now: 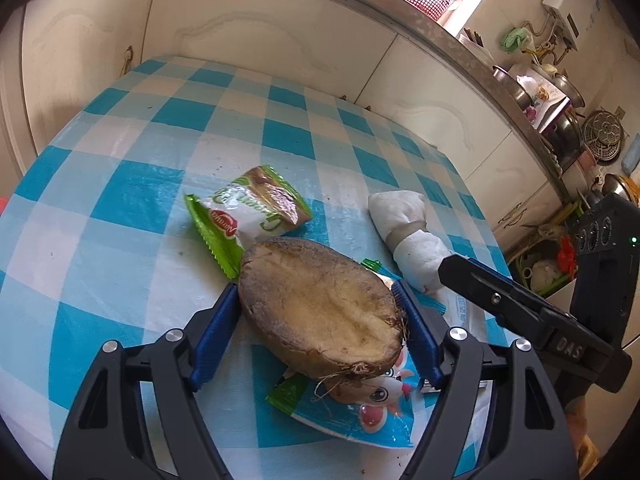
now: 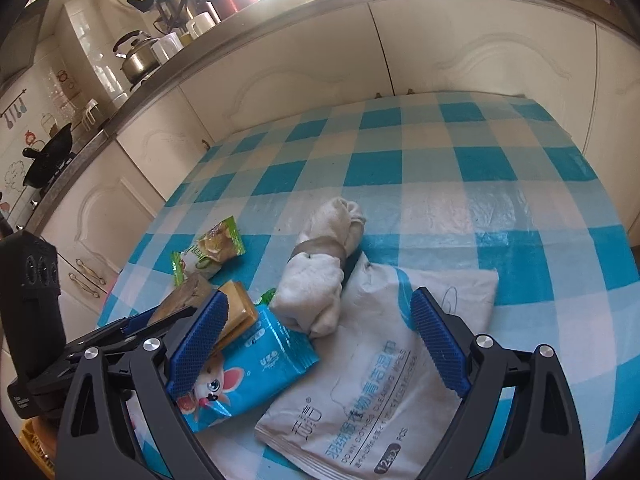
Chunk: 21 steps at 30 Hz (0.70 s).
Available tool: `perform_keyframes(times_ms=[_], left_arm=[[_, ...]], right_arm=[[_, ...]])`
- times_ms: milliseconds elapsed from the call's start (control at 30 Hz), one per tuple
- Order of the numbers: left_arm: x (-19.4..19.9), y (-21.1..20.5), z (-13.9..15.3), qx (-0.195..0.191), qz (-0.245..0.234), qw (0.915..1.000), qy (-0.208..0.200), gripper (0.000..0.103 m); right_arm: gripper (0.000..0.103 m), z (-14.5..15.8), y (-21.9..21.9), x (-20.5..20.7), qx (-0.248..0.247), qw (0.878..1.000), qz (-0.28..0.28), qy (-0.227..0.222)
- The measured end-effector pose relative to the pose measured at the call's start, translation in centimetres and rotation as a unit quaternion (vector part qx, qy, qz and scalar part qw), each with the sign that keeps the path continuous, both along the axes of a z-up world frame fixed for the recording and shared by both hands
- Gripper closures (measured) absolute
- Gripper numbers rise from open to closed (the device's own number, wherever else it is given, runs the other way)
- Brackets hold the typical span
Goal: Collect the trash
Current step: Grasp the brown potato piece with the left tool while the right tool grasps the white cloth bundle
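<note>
My left gripper (image 1: 318, 322) is shut on a halved brown potato (image 1: 320, 308), cut face up, held just over a blue cartoon wrapper (image 1: 360, 412). A green and white snack wrapper (image 1: 248, 212) and a rolled white cloth (image 1: 408, 236) lie beyond it. My right gripper (image 2: 320, 344) is open and empty above a white wipes pouch (image 2: 380, 376) and the blue wrapper (image 2: 248, 368). The cloth roll (image 2: 320, 272) lies just ahead of its fingers. The potato (image 2: 212, 304) and green wrapper (image 2: 212, 248) show at left, beside the left gripper (image 2: 132, 324).
Everything lies on a table with a blue and white checked cloth (image 1: 160, 128). Cream cabinets (image 2: 320, 64) and a cluttered counter with pots (image 1: 560, 100) run behind it. My right gripper's body (image 1: 540, 308) crosses the right side of the left wrist view.
</note>
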<state>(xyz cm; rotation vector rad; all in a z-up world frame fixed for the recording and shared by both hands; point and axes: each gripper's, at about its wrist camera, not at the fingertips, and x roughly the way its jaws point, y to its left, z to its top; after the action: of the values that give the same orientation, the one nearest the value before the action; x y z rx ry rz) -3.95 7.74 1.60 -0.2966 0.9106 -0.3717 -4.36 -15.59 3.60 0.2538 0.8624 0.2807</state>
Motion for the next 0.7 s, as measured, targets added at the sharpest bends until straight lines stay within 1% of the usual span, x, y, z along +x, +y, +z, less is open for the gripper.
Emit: perform_keyframes(times_ms=[100, 133, 167, 200, 300, 367, 467, 700], left_arm=[[-0.3, 0.8, 0.4, -0.004, 0.005, 1.0000, -0.005, 0.027], [-0.3, 1.1, 0.6, -0.007, 0.007, 0.9999, -0.006, 0.027], [-0.4, 1.4, 0.7, -0.012, 0.009, 0.9999, -0.008, 0.027], [-0.5, 1.6, 0.9, -0.013, 0.011, 0.9998, -0.009, 0.027], [-0.9, 2.3, 1.4, -0.015, 0.011, 0.9997, -0.015, 0.026], [-1.2, 2.8, 1.7, -0.016, 0.011, 0.9996, -0.019, 0.026], [-1.6, 3.6, 2.1, -0.016, 0.016, 0.9995, -0.024, 0.026], [-2.2, 5.3, 2.0, -0.016, 0.028, 0.9992, -0.022, 0.026]], right_arm=[[0.012, 0.2, 0.2, 0.3, -0.001, 1.000, 0.004, -0.005], [0.015, 0.2, 0.4, 0.5, -0.010, 1.000, 0.006, -0.007], [0.024, 0.2, 0.6, 0.5, -0.013, 1.000, 0.007, -0.008], [0.027, 0.2, 0.7, 0.8, -0.014, 1.000, 0.009, -0.007], [0.027, 0.1, 1.3, 1.2, -0.032, 0.999, 0.009, -0.007], [0.027, 0.2, 1.5, 1.2, -0.033, 0.999, 0.010, -0.009], [0.036, 0.0, 2.0, 1.5, -0.040, 0.999, 0.016, -0.004], [0.046, -0.2, 2.8, 1.6, -0.080, 0.997, 0.008, -0.010]])
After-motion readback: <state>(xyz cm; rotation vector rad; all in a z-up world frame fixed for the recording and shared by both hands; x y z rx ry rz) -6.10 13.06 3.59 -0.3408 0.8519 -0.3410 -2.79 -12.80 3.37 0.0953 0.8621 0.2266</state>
